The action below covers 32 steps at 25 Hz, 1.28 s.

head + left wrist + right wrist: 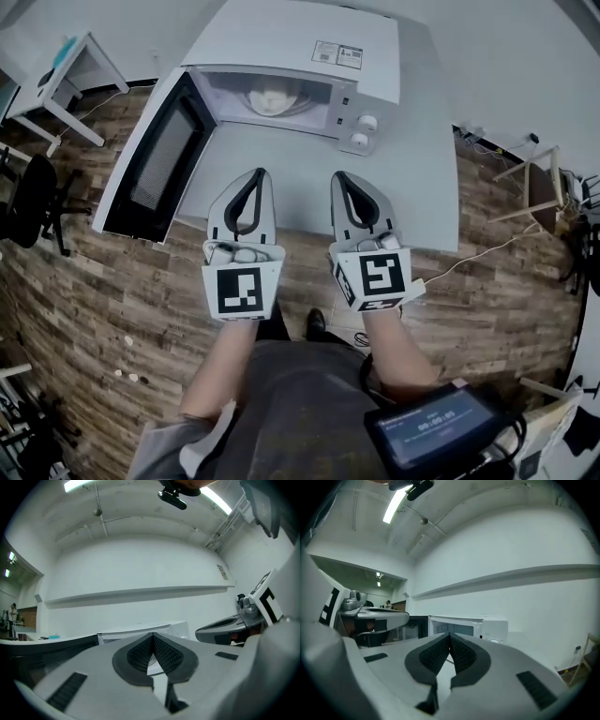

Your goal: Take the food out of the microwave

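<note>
Head view: illegible stickers (pixel 337 54) atop microwave (pixel 272 37); left hand-held gripper (pixel 260 173), right hand-held gripper (pixel 337 176), jaws together.

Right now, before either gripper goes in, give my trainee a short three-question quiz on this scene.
1. Fill in: the left gripper and the right gripper are both ____ and hold nothing.
2. Where is the food? A in the left gripper; B inside the microwave; C on the table.
3. True or false: the microwave's door is closed.
Key: 1 shut; 2 B; 3 false.
</note>
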Available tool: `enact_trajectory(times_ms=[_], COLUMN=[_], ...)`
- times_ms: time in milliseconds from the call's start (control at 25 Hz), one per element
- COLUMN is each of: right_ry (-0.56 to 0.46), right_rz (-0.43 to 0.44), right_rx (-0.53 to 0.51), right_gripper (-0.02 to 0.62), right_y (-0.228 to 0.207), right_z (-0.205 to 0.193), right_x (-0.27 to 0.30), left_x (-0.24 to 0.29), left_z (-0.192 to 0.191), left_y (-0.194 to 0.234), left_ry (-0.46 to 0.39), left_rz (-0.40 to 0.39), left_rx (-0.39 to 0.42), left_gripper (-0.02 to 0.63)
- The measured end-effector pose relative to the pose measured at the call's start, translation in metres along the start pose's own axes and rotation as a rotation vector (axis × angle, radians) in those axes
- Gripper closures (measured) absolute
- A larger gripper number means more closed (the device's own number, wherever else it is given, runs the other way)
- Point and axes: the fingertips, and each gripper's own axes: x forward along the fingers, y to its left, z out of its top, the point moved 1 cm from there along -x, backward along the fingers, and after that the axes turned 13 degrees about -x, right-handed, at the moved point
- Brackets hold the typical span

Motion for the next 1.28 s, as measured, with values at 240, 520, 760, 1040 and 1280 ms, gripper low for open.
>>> enact_trajectory(times_ms=[240, 520, 760, 1040, 1280], right_ry=[0.046, 0.065, 0.085, 0.105, 0.092], right_rz=[-0.040, -0.095, -0.142, -0.172, -0.173], right_rx=[0.019, 0.028, 0.028, 0.029, 0.031], right_gripper=[0.589, 0.589, 0.589, 0.589, 0.589], right_y=[0.005, 0.013, 0.018, 0.023, 0.023], right_z=[-0.009, -0.013, -0.012, -0.018, -0.016], right_x=[0.048, 0.110, 0.141, 0.154, 0.171], left_x=[0.038, 0.079, 0.103, 0.116, 0.127], left_z=[-0.008, -0.018, -0.020, -0.026, -0.026], left_y=[0.035, 0.080, 0.102, 0.107, 0.113], left_ry=[0.038, 0.061, 0.067, 0.066, 0.059], left_rz=[-0.064, -0.136, -0.199, -0.249, -0.261], left_rx=[-0.006, -0.002, -0.011, -0.026, -0.013], left_gripper=[0.598, 0.598, 0.598, 0.598, 0.598])
